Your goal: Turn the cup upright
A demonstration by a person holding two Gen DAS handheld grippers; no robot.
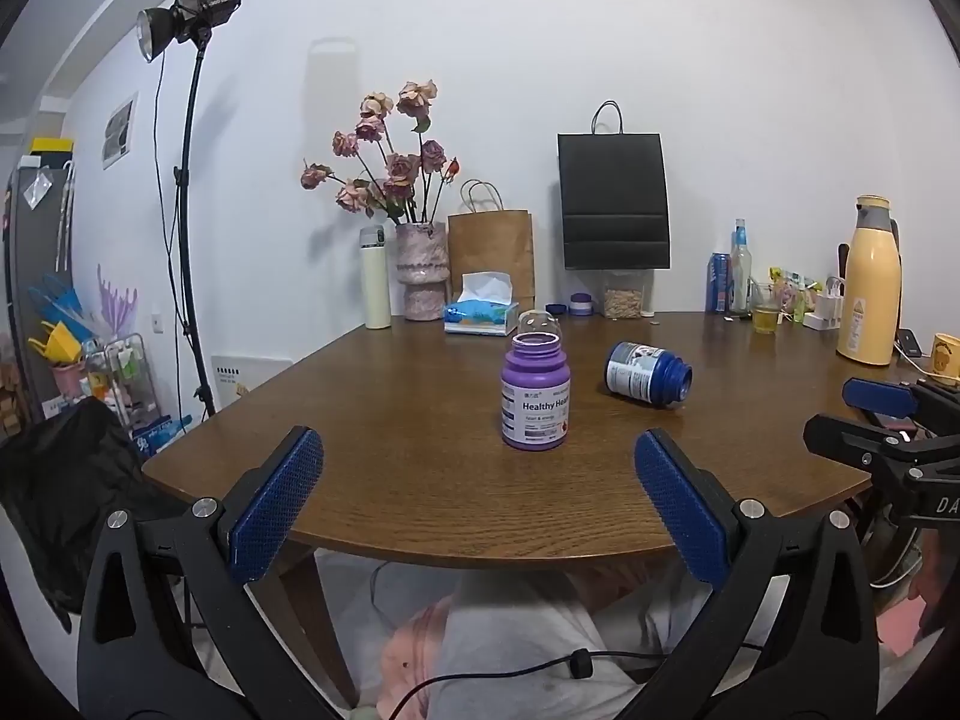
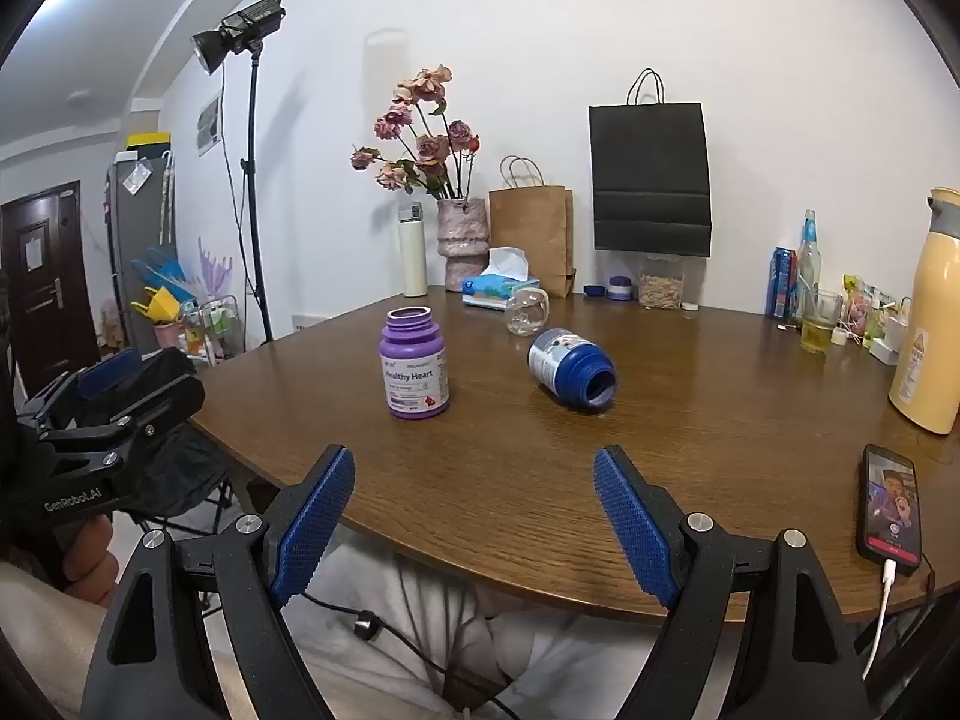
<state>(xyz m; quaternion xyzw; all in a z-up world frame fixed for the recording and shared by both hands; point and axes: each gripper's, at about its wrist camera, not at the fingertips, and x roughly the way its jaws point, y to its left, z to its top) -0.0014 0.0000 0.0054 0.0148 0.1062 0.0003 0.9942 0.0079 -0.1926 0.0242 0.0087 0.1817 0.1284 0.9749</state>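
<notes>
Both claws, left claw (image 1: 478, 504) and right claw (image 2: 474, 519), gape wide, holding nothing, near the purple bottle (image 2: 414, 363); the glass cup (image 2: 527, 312) lies behind it.

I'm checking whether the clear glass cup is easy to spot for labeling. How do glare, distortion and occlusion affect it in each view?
Left wrist view: the glass cup is mostly hidden behind the purple bottle, faint against the wall. Right wrist view: the cup lies on its side in full view, with small highlights; fisheye bends the table edge.

1. A purple bottle (image 2: 414, 371) stands upright on the wooden table (image 2: 690, 438).
2. A blue bottle (image 2: 573, 375) lies on its side nearby.
3. A phone (image 2: 892, 509) rests at the table's right edge.
</notes>
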